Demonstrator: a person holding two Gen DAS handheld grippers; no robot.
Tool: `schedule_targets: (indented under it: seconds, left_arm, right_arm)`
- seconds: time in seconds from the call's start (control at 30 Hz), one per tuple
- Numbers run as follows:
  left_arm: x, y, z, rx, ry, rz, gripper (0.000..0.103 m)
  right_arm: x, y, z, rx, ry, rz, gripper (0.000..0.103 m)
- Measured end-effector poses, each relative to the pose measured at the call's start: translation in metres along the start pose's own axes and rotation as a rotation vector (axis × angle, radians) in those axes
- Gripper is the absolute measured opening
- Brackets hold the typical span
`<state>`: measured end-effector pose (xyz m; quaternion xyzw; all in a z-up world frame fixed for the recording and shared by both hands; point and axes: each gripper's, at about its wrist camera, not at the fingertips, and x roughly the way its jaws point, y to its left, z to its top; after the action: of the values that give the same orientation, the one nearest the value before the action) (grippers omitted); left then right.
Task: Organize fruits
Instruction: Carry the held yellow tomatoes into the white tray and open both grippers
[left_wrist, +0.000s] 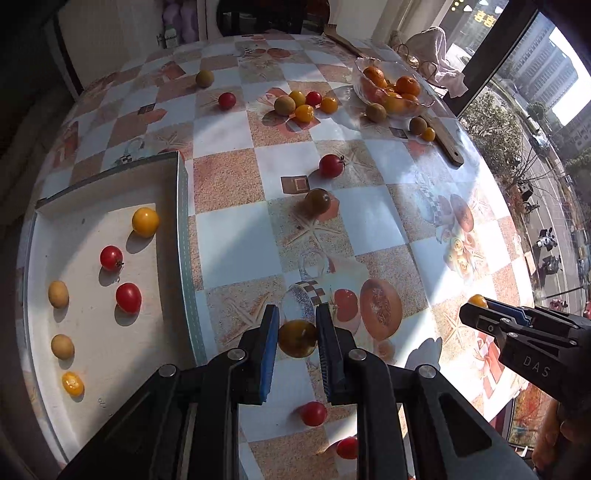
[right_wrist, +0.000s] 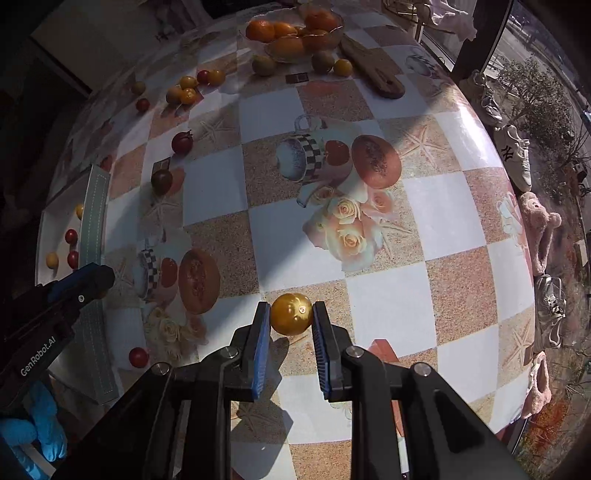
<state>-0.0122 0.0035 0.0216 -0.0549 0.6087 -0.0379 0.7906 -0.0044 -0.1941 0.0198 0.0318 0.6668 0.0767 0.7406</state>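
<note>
In the left wrist view my left gripper (left_wrist: 297, 332) is shut on a dark yellow tomato (left_wrist: 297, 339), held above the checked tablecloth. To its left lies a shallow white box (left_wrist: 110, 354) with several red, yellow and beige small fruits in it. My right gripper (left_wrist: 476, 306) shows at the right edge with a yellow tomato (left_wrist: 478, 300) at its tip. In the right wrist view my right gripper (right_wrist: 291, 317) is shut on that golden yellow tomato (right_wrist: 291, 314), clear of the table. The left gripper (right_wrist: 96, 282) comes in from the left over the box's edge (right_wrist: 94, 206).
Loose fruits lie on the table: a red tomato (left_wrist: 331, 166), a dark one (left_wrist: 317, 201), a far cluster (left_wrist: 303, 105) and two red ones near me (left_wrist: 313, 413). A glass bowl (left_wrist: 360, 68) of oranges and a wooden board (left_wrist: 445, 142) stand at the far right. Shoes (right_wrist: 517, 155) lie on the floor.
</note>
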Motion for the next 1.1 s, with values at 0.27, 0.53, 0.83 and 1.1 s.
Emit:
schedule_targets:
  seconds: [0.27, 0.53, 0.83, 1.1]
  left_arm:
    - [-0.013, 0.038, -0.013, -0.076, -0.014, 0.038, 0.022]
    - [-0.024, 0.087, -0.035, -0.183, -0.022, 0.1, 0.022]
    - [-0.018, 0.135, -0.072, -0.28, 0.014, 0.167, 0.022]
    - [-0.011, 0.152, -0.091, -0.321, 0.033, 0.191, 0.022]
  right_arm:
    - [-0.001, 0.038, 0.014, -0.085, -0.002, 0.031, 0.025]
    - [0.0, 0.101, 0.027, -0.22, -0.004, 0.078, 0.025]
    - [0.014, 0.188, 0.031, -0.372, 0.029, 0.182, 0.025]
    - [0.042, 0.242, 0.029, -0.458, 0.1, 0.217, 0.025]
